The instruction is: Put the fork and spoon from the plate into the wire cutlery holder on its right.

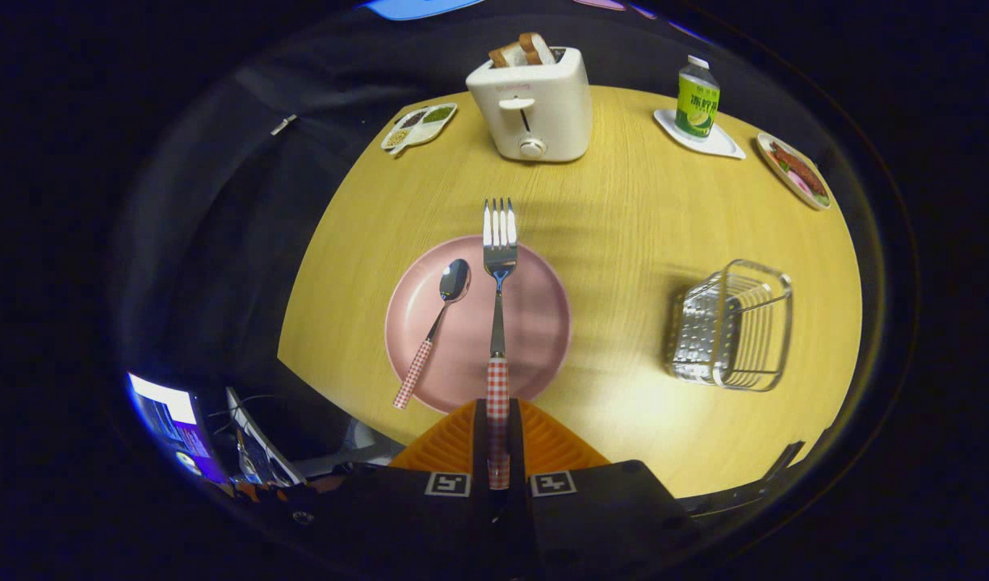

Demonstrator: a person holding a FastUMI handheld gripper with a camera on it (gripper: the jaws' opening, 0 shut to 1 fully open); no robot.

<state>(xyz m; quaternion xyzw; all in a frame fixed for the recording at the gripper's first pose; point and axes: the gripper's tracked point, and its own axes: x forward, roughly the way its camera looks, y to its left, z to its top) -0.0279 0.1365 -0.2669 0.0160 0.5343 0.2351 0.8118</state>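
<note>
Between the fingers: the fork (pixel 499 274) is clamped by its checked handle, tines pointing far, over the plate (pixel 534 323).
Gripper (pixel 498 440): closed tight on that handle.
Spoon (pixel 434 327): laid slanting on the round pink plate (left of the fork).
Wire cutlery holder (pixel 732 324): shiny metal basket, right of the plate on the wood-grain table (pixel 639 218).

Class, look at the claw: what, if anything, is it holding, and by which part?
The claw is shut on the fork, gripping its checked handle end; the tines point away, above the pink plate.
</note>
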